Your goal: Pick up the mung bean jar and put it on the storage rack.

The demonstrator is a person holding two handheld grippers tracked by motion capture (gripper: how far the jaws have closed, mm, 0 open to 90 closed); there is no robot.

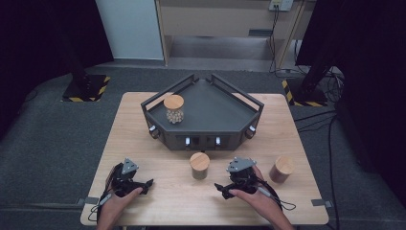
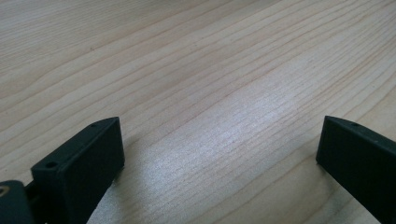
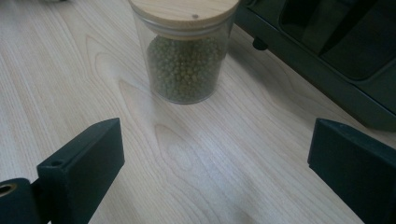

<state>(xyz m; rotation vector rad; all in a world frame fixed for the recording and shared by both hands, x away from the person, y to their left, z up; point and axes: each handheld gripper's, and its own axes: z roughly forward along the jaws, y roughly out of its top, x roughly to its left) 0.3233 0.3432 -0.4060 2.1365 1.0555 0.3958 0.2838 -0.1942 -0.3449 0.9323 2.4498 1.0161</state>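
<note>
A glass jar of green beans (image 1: 199,165) with a wooden lid stands on the table just in front of the dark tray (image 1: 249,100). In the right gripper view this jar (image 3: 184,60) is upright a short way ahead of my right gripper (image 3: 215,154). Its jaws stand wide apart with only bare wood between them. From above, my right gripper (image 1: 221,190) lies right of the jar and points left. At the table's front left, my left gripper (image 1: 145,186) is open over bare wood (image 2: 219,149). A second jar (image 1: 174,109) of pale balls stands on the tray.
A third wooden-lidded jar (image 1: 281,168) with brown contents stands right of my right hand. The tray's front wall (image 3: 327,60) lies close on the right in the right gripper view. The wooden table (image 1: 143,143) has bare room at left and along the front.
</note>
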